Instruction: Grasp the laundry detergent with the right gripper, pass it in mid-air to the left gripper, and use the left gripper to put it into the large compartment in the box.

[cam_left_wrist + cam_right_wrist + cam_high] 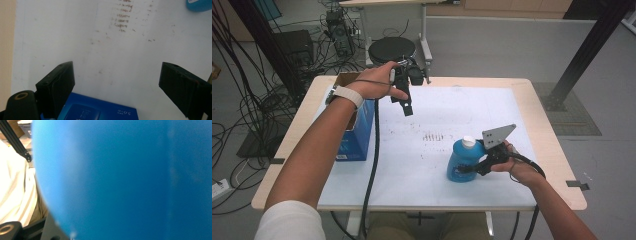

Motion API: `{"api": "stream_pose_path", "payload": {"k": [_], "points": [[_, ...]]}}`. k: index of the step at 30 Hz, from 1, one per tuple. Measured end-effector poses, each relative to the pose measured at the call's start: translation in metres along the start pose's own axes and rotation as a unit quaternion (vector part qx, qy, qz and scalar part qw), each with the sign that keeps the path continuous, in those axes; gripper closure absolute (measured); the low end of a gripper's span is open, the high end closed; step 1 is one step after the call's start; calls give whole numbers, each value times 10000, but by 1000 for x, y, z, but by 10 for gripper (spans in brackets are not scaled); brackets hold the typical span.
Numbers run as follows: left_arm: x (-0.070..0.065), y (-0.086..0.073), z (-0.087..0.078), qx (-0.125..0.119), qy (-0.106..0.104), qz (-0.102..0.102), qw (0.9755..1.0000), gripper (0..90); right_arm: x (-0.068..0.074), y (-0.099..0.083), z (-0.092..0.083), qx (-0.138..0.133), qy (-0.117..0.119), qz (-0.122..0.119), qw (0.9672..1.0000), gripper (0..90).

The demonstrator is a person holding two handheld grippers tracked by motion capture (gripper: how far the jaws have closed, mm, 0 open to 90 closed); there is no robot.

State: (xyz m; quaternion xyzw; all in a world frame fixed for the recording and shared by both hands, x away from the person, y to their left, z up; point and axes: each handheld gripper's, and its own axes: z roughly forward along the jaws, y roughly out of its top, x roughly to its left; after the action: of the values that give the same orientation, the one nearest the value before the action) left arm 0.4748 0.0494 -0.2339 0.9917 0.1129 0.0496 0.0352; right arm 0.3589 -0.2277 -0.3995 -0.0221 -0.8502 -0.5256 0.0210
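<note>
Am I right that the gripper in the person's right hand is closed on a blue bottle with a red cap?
Not quite: the cap is white, as the high view shows. The rest holds: the right gripper is closed on the blue bottle.

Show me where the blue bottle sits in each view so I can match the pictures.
High view: blue bottle stands right of centre on the white table cover, the right claw shut on it.
Left gripper view: a sliver of it at the top right corner.
Right gripper view: its blue wall fills most of the picture.
Shared landmark: the brown smudges.
</note>
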Motion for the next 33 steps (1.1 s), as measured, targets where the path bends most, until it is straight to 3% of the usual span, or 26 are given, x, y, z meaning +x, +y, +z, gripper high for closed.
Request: {"api": "stream_pose_path", "payload": {"k": [9,33], "points": [[-1,-1,-1,-7,6,-15,10000,137,0,0,0,-1,-6,-74,10000,426],[-2,-3,-3,-18,18,-13,10000,140,-2,0,0,10,20,-2,10000,436]]}}
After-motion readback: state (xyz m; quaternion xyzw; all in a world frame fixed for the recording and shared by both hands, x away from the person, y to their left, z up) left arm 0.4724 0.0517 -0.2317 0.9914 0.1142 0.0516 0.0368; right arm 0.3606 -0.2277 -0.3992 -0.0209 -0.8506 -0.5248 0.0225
